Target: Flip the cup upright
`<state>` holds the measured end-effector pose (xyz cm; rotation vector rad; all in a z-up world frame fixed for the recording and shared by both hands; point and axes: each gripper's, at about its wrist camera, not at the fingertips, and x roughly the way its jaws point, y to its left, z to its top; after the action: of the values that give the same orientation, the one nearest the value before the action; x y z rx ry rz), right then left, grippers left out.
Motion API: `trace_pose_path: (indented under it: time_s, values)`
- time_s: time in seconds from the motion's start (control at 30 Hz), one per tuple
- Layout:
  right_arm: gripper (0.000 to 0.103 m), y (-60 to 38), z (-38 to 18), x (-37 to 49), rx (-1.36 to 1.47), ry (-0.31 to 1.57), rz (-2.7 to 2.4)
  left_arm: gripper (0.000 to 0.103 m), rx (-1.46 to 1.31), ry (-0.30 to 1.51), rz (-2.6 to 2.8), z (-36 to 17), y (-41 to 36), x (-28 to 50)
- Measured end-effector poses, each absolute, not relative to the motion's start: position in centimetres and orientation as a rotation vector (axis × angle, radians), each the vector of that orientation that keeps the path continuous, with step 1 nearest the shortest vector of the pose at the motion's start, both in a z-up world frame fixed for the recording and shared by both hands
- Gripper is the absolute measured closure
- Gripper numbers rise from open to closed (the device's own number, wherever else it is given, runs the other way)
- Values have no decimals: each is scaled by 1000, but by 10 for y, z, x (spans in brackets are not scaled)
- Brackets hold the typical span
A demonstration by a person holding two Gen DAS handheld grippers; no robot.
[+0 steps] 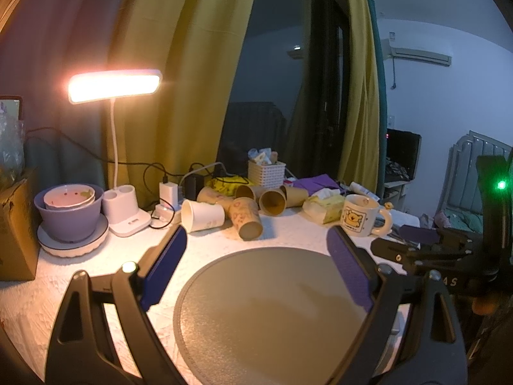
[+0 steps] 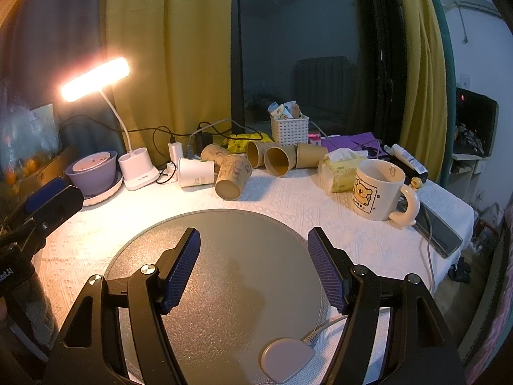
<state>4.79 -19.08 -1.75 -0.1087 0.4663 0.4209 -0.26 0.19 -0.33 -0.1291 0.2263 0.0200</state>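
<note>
Cups lie toppled in a cluster at the back of the tabletop (image 2: 288, 199), which is covered with a white textured cloth. Going left to right: a cardboard box (image 1: 14, 224) at the left edge, a purple bowl (image 2: 93, 173) on a white plate, a lit desk lamp (image 2: 96, 78) on a white base, and chargers with black cables against the yellow curtain (image 2: 170, 48). Next comes the white paper cup (image 2: 195, 172) on its side, then the printed brown cup (image 2: 232, 176) on its side with its mouth toward the camera, and more brown cups (image 2: 279, 160) behind it, also lying down. A white basket (image 2: 289, 130) stands behind them before the dark window. Further right are a tissue pack (image 2: 340, 170), a cartoon mug (image 2: 380, 189) standing upright, and a phone (image 2: 441, 231) at the tabletop's right edge. An air conditioner (image 1: 420, 54) hangs on the far wall.

A round grey mat (image 2: 224, 272) lies in front. The left gripper (image 1: 256, 253) hovers over it, jaws spread apart and holding nothing. The right gripper (image 2: 253, 250) does likewise, jaws apart and empty, well short of the cups.
</note>
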Motion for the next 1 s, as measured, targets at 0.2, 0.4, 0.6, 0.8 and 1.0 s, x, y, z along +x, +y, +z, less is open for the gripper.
trace_pose_path:
  time_s: [0.2, 0.4, 0.6, 0.8, 1.0]
  values:
    - [30, -192, -19, 48, -107, 467, 421, 13, -126, 227, 19, -4, 1, -3]
    - [30, -191, -18, 48, -107, 468, 421, 13, -127, 226, 21, -4, 0, -3]
    - [30, -191, -18, 48, -106, 469, 421, 13, -126, 226, 21, -4, 0, -2]
    - [30, -192, -18, 48, -106, 468, 420, 13, -125, 225, 20, -4, 0, -3]
    - [30, -192, -18, 49, -105, 469, 421, 13, -126, 225, 22, -4, -1, -3]
